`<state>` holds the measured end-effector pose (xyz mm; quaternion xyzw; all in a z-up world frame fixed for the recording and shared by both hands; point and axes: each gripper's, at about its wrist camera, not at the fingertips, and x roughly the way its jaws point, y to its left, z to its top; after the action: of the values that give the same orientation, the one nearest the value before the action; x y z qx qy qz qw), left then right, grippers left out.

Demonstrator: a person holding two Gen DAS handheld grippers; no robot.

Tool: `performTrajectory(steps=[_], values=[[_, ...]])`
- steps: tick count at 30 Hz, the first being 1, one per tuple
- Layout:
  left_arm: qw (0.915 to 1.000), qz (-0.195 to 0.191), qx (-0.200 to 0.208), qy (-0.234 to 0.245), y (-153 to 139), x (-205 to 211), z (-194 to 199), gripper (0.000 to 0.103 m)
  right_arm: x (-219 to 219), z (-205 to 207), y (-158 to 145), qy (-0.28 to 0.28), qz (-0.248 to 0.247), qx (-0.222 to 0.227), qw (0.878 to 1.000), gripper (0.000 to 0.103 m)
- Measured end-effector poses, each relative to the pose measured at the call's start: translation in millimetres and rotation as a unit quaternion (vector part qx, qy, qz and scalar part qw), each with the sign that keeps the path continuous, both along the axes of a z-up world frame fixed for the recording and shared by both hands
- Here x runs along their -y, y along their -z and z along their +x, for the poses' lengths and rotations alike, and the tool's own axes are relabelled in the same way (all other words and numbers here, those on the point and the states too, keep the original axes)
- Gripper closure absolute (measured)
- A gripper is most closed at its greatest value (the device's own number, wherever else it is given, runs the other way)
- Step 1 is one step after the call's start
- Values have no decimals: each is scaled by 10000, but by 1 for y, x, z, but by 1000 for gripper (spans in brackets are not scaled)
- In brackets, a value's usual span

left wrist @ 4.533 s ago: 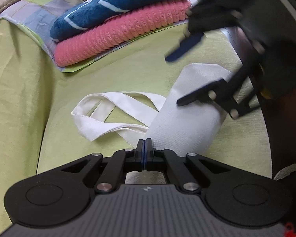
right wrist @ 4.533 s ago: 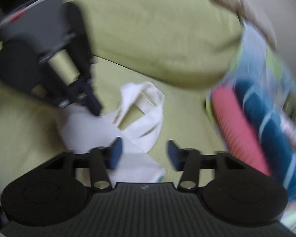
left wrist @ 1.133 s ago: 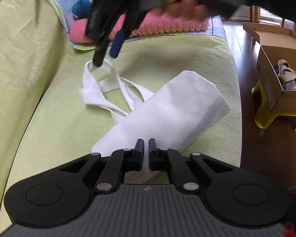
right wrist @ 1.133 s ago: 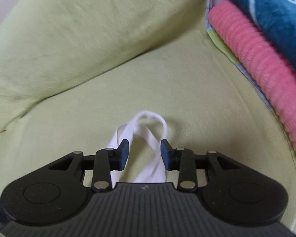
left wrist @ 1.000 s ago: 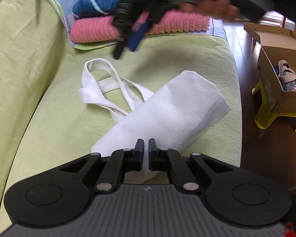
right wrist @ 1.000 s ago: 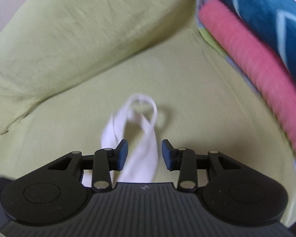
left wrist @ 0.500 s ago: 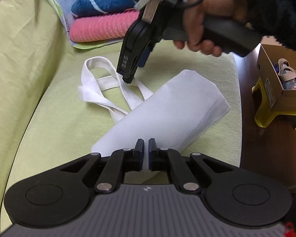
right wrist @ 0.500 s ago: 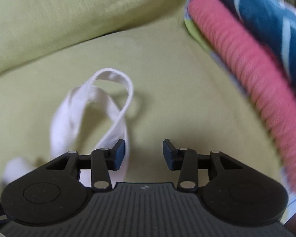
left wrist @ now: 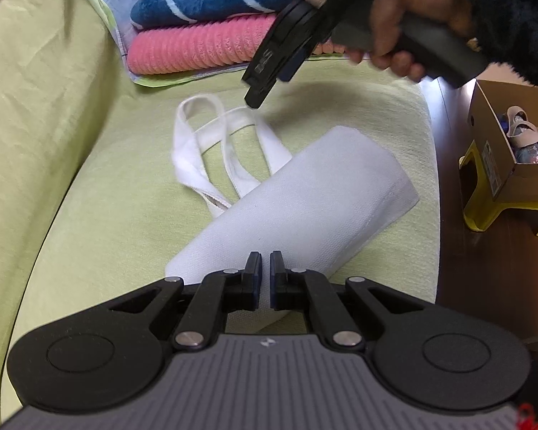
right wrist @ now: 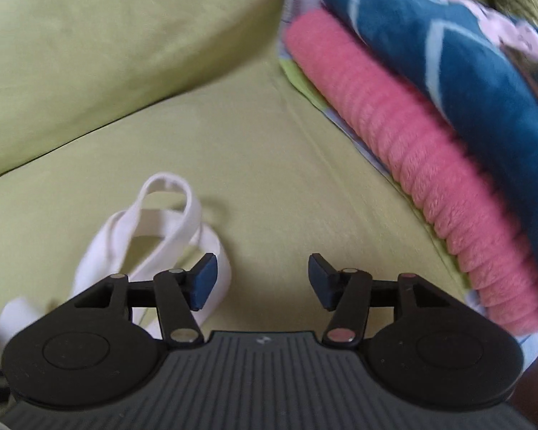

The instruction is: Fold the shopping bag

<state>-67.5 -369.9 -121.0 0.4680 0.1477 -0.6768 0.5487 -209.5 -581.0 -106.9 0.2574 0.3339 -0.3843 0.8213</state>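
Note:
A white shopping bag (left wrist: pixel 297 208) lies folded into a narrow strip on the green sofa seat (left wrist: pixel 125 236). Its two handles (left wrist: pixel 211 150) loop out at the far end. My left gripper (left wrist: pixel 262 276) is shut, its tips low over the bag's near end, and I cannot see cloth pinched between them. A hand holds my right gripper (left wrist: pixel 265 82) just above the handles, pointing down. In the right wrist view the right gripper (right wrist: pixel 262 283) has its jaws opening, with bare seat between them. The handles (right wrist: pixel 161 222) lie beside its left finger (right wrist: pixel 204 279).
A pink towel (left wrist: pixel 197 46) and a blue towel (left wrist: pixel 215 0) are stacked on a patchwork cloth at the far end of the seat. The sofa backrest (left wrist: pixel 28 100) rises on the left. A cardboard box (left wrist: pixel 509 136) sits on a yellow stool over the wooden floor, right.
My right gripper has swung from the far handle loop to the right and lower over the handles, and its jaws have widened. The handles have shifted slightly. The left gripper has stayed still.

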Motion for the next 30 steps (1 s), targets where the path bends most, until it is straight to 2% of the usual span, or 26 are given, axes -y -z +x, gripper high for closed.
performTrajectory(steps=[5,10,11,16,19,22,26,30], values=[[10000,0,40,8,1,0,-2,103,-49,-40,-14,-89,-273,397,9988,49],[10000,11,57,-50,0,2,-8,103,-109,-61,-22,-370,-823,912,9917,72],[10000,12,64,-55,0,2,-9,103,-120,-60,-22,-455,-961,926,9900,72],[9999,25,99,-45,-1,2,-10,103,-151,-44,-11,-910,-1375,615,9844,73],[9999,29,139,-22,0,2,-11,103,-160,-31,-1,-1173,-1626,234,9794,73],[9999,22,142,-3,0,2,-10,103,-162,-24,3,-1260,-1843,112,9747,73],[9999,32,151,61,1,1,-8,103,-165,-13,6,-1402,-2114,-117,9672,80],[9997,41,173,190,3,1,-10,103,-162,-1,18,-1585,-1788,-481,9698,79]])
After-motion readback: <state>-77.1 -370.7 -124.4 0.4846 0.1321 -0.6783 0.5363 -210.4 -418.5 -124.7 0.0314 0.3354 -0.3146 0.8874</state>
